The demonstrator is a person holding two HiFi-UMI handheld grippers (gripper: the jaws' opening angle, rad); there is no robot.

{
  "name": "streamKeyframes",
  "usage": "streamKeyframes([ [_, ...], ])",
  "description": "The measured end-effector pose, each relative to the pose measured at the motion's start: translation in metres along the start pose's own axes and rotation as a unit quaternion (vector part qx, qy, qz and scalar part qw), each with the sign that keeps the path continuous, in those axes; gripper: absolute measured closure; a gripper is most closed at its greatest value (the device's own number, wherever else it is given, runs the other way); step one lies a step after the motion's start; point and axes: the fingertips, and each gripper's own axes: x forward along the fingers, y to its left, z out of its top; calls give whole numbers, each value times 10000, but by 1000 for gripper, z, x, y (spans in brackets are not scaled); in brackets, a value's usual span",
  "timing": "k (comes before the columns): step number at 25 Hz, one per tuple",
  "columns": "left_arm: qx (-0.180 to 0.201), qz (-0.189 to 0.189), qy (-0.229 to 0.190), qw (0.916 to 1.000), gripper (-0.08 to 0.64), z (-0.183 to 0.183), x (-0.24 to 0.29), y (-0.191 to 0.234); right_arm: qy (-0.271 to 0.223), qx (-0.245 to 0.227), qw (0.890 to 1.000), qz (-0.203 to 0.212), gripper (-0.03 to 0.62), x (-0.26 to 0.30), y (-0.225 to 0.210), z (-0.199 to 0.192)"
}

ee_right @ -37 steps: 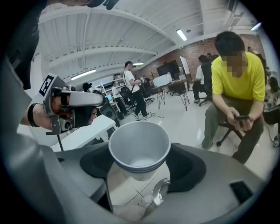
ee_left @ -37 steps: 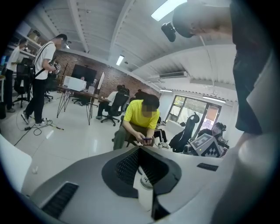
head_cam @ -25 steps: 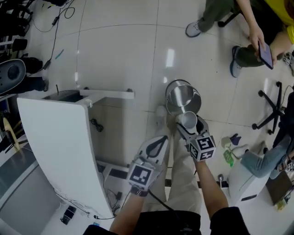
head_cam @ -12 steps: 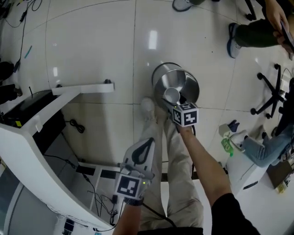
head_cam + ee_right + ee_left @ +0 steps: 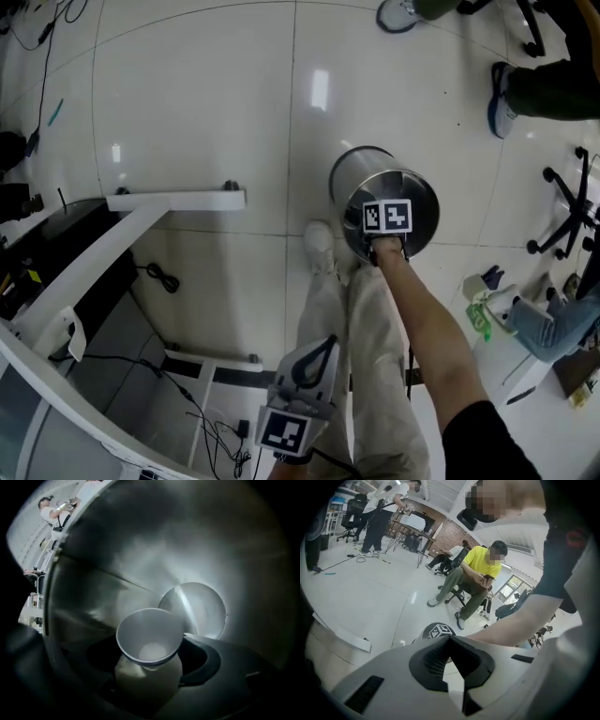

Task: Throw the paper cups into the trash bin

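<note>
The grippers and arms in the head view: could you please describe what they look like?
The left gripper has a pale grey shell with a dark teardrop-shaped opening and a cube bearing a black-and-white square marker. Of the right gripper only a similar marker cube shows. The right arm wears a short black sleeve.

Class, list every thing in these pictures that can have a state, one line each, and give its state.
paper cup, empty, gripped by the right gripper, inside the trash bin.
trash bin, upright, uncovered.
right gripper, shut on the paper cup, down inside the bin.
left gripper, shut, nothing between its jaws, away from the bin.
</note>
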Motion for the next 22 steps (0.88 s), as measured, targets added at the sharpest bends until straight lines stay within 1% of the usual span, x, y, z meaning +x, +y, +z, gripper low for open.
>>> streamKeyframes([
  [2, -143, 86, 168, 9997, 557, -13, 0, 7, 169, 63, 9998, -5, 218, 19, -11, 5],
  [5, -255, 150, 387, 9988, 557, -25, 3, 20, 168, 258, 9995, 25, 216, 44, -25, 10],
  [7, -283, 203, 412, 9985, 557, -28, 7, 27, 97, 428, 9990, 43, 216, 57, -32, 15],
  [10, -382, 298, 399, 9980, 557, -33, 11, 32, 52, 676, 9976, -121, 216, 71, -45, 14],
  [11, -397, 316, 424, 9978, 557, -36, 12, 33, -66, 683, 9975, -146, 216, 74, -46, 17],
  [13, -410, 334, 497, 9974, 557, -42, 15, 35, -341, 589, 9975, -195, 219, 77, -44, 27],
  [15, -416, 328, 566, 9970, 557, -44, 18, 33, -435, 478, 9975, -268, 218, 75, -42, 30],
  [16, -413, 316, 584, 9969, 557, -42, 19, 31, -387, 449, 9979, -272, 218, 72, -41, 26],
  [18, -362, 277, 552, 9974, 557, -32, 20, 26, -90, 390, 9989, -254, 218, 65, -38, 12],
  [20, -231, 209, 418, 9986, 557, -15, 21, 17, 144, 210, 9994, -253, 242, 49, -34, 4],
  [22, -121, 151, 296, 9994, 557, 3, 21, 5, 98, 18, 9997, -207, 261, 24, -28, 5],
])
